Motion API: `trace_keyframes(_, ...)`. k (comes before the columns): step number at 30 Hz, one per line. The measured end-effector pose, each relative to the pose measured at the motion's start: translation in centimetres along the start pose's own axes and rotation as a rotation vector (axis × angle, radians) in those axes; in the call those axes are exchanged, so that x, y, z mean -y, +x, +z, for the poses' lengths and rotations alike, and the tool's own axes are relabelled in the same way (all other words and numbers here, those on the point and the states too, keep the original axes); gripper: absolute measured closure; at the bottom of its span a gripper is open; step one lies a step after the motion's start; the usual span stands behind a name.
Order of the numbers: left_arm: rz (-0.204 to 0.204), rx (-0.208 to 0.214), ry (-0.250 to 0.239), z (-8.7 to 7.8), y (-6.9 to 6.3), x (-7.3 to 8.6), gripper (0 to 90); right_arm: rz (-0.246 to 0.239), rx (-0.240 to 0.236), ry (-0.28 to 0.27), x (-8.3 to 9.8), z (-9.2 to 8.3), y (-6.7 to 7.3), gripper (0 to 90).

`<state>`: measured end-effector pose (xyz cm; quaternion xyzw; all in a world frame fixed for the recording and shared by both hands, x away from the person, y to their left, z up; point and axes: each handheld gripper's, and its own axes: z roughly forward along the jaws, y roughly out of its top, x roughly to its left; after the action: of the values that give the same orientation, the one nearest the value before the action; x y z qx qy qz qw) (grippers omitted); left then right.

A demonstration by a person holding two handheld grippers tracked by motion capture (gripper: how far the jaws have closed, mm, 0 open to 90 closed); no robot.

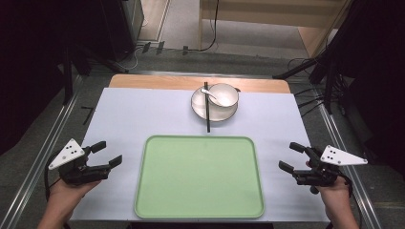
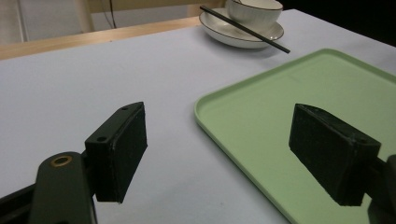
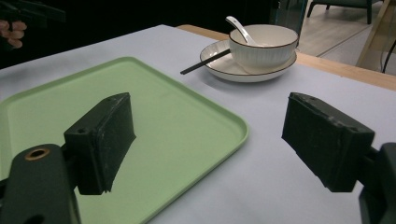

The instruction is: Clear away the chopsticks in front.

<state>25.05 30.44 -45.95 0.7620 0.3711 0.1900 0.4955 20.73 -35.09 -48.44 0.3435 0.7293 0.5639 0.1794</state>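
Observation:
A pale green tray (image 1: 199,175) lies at the table's near middle, nothing on it. Behind it a white plate (image 1: 203,110) carries a white bowl (image 1: 223,95) with a white spoon (image 1: 208,94) in it, and a black chopstick (image 1: 207,110) rests across the plate. My left gripper (image 1: 107,154) hovers open left of the tray; its black pads (image 2: 120,151) hold nothing. My right gripper (image 1: 292,156) hovers open right of the tray, with nothing between its pads (image 3: 103,141). The tray (image 2: 299,116), plate (image 2: 233,35) and bowl (image 3: 262,46) lie ahead of both.
A white sheet (image 1: 138,117) covers the table, with a wooden strip (image 1: 157,82) showing at the far edge. Dark stands and cables sit on the floor beyond the table and along both sides.

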Motion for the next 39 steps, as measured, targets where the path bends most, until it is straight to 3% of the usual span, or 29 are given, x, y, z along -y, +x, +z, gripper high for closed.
trace_keyframes(2, -0.037, -0.012, 0.012, 0.1, 0.0, -0.4, 19.3, -0.003, 0.0, 0.002, 0.0, 0.1, 0.0, 17.1)
trace_keyframes(3, -0.054, 0.007, 0.02, 0.2, 0.0, -0.5, 20.3, -0.002, -0.001, 0.006, 0.0, 0.1, 0.0, 17.1)
trace_keyframes(6, -0.046, -0.01, 0.05, 0.5, -0.1, -1.0, 23.8, 0.0, 0.001, 0.009, 0.1, 0.1, 0.0, 17.1)
trace_keyframes(10, -0.053, 0.0, 0.075, 1.1, -0.1, -2.0, 23.9, 0.003, 0.006, 0.008, 0.0, 0.1, 0.0, 17.1)
trace_keyframes(12, -0.093, 0.051, 0.085, 1.7, -0.1, -2.9, 24.4, 0.005, 0.008, 0.008, 0.0, 0.1, 0.0, 17.1)
trace_keyframes(13, -0.093, 0.06, 0.079, 1.8, -0.2, -3.1, 24.5, 0.006, 0.009, 0.009, -0.1, 0.1, 0.0, 17.1)
trace_keyframes(19, -0.116, 0.071, 0.116, 2.7, -0.2, -4.6, 27.5, 0.003, 0.005, 0.009, -0.1, 0.2, 0.0, 17.1)
trace_keyframes(22, -0.215, 0.081, 0.204, 4.1, 0.0, -5.7, 28.1, -0.001, -0.002, 0.012, -0.1, 0.4, 0.1, 17.1)
trace_keyframes(30, -0.239, 0.086, 0.301, 7.3, -0.4, -8.1, 29.7, -0.005, -0.005, 0.014, -0.2, 0.5, 0.2, 17.1)
trace_keyframes(39, -0.232, 0.095, 0.326, 10.2, -1.2, -10.1, 30.1, -0.003, -0.006, 0.02, -0.1, 0.5, 0.2, 17.1)
